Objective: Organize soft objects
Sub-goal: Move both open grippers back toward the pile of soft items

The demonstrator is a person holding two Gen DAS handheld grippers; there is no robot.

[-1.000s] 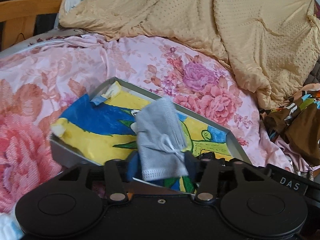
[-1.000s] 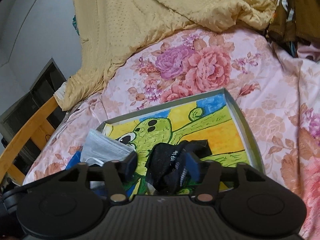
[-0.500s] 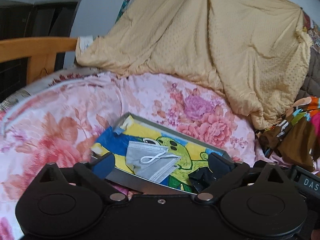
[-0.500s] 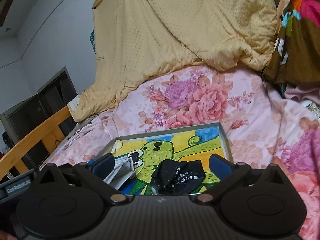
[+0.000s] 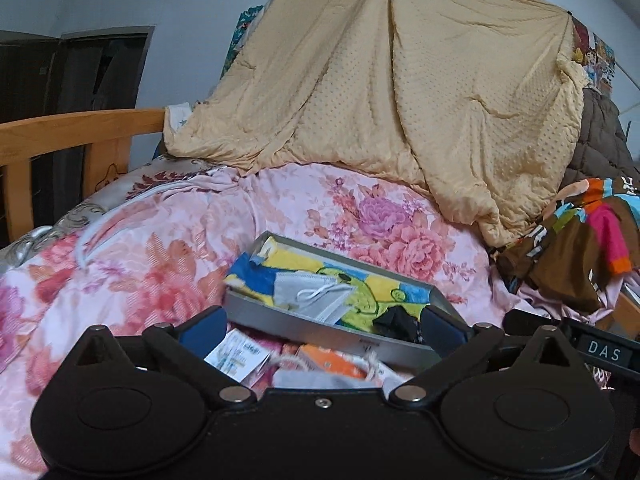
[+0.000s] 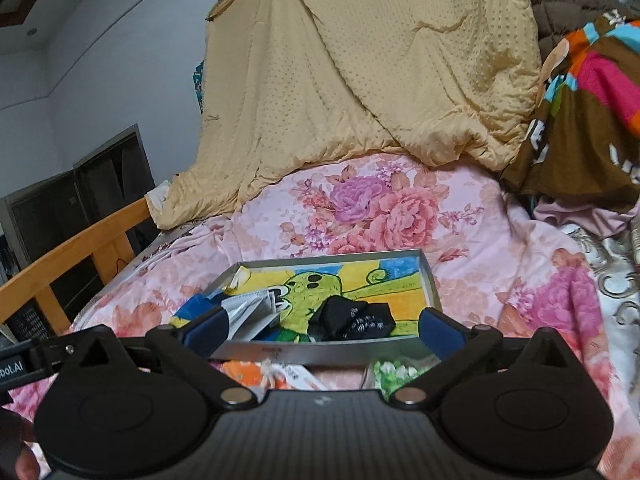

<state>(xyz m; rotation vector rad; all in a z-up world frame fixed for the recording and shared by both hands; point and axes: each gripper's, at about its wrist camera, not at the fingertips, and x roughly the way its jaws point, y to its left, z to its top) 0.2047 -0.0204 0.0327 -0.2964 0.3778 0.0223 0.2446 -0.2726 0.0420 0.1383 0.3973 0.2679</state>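
Both masks, grey (image 5: 312, 294) and black (image 6: 352, 318), lie limp and light in the tray (image 6: 320, 354); pinch a folded edge. Left gripper (image 5: 322, 322) and right gripper (image 6: 322, 326) fingers are spread, empty.

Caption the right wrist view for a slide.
Open right gripper before a tray holding a grey mask and black cloth.

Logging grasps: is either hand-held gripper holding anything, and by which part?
Nothing is held. Both stand open and empty; the grey mask and black mask lie loose in the tray.
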